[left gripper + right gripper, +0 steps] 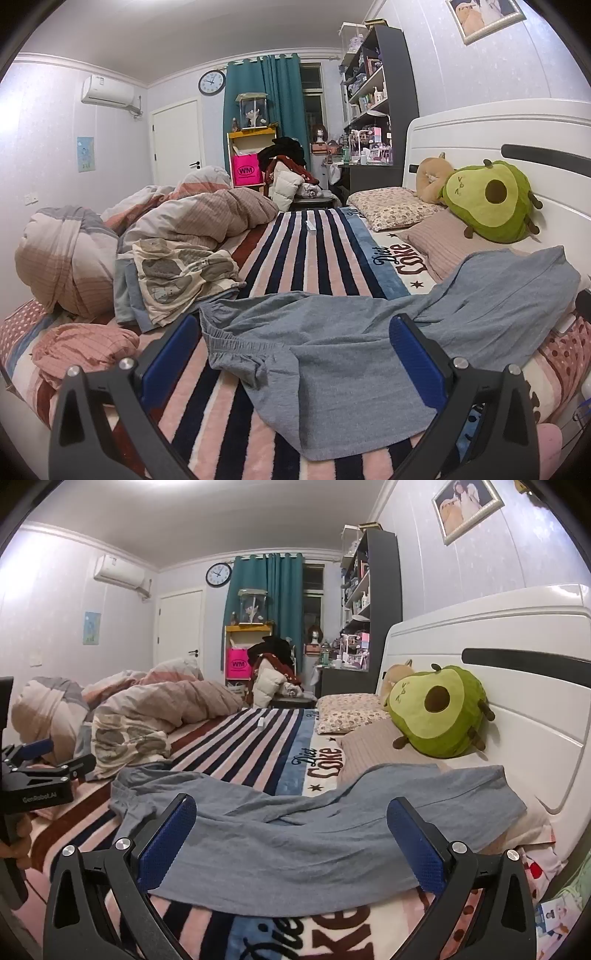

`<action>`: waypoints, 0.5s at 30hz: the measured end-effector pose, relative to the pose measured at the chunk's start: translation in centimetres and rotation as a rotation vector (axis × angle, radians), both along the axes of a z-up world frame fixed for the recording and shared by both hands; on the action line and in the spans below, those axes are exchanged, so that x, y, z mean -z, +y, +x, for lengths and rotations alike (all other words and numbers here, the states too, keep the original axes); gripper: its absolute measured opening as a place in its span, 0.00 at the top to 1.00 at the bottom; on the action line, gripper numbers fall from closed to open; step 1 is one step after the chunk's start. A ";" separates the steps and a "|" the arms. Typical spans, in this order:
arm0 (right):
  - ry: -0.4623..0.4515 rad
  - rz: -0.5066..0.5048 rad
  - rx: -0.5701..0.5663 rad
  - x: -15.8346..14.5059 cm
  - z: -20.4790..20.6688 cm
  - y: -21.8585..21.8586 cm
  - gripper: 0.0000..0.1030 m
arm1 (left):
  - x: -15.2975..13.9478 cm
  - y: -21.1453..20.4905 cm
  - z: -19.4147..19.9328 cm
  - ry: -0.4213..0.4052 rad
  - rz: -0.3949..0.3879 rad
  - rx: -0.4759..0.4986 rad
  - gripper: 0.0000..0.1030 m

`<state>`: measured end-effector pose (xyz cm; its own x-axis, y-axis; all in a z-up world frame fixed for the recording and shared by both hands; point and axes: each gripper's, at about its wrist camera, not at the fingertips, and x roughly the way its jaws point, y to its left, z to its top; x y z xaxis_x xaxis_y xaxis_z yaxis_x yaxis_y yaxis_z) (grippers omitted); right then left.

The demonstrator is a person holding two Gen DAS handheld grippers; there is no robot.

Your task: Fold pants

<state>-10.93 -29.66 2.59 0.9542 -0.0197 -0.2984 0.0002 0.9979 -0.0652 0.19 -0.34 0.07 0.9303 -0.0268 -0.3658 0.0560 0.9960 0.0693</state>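
Grey-blue pants (pixel 332 343) lie spread and rumpled across the striped blanket (pixel 303 251) on the bed, waistband at the left, legs running right toward the headboard. My left gripper (pixel 295 354) is open, its blue pads wide apart just above the waistband end, nothing between them. In the right wrist view the same pants (pixel 295 842) stretch across the frame, and my right gripper (pixel 291 838) hangs open over the leg part, touching nothing. The left gripper (pixel 40 771) shows at the left edge of that view.
A crumpled duvet (pixel 166 221) and loose clothes (pixel 177 277) pile up on the left of the bed. An avocado plush (pixel 491 201) and pillows (pixel 384 208) rest by the white headboard (pixel 498 125) at right. A small white object (pixel 310 227) lies on the blanket farther off.
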 end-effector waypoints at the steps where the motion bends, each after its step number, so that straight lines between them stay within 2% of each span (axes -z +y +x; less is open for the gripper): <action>1: 0.000 0.001 0.000 0.0 0.0 0.0 0.00 | 0.0 0.0 0.1 0.002 -0.001 0.000 0.01; 15: -0.001 0.005 0.000 -0.1 0.1 0.2 0.00 | 0.1 -0.2 0.2 0.003 -0.001 -0.002 0.01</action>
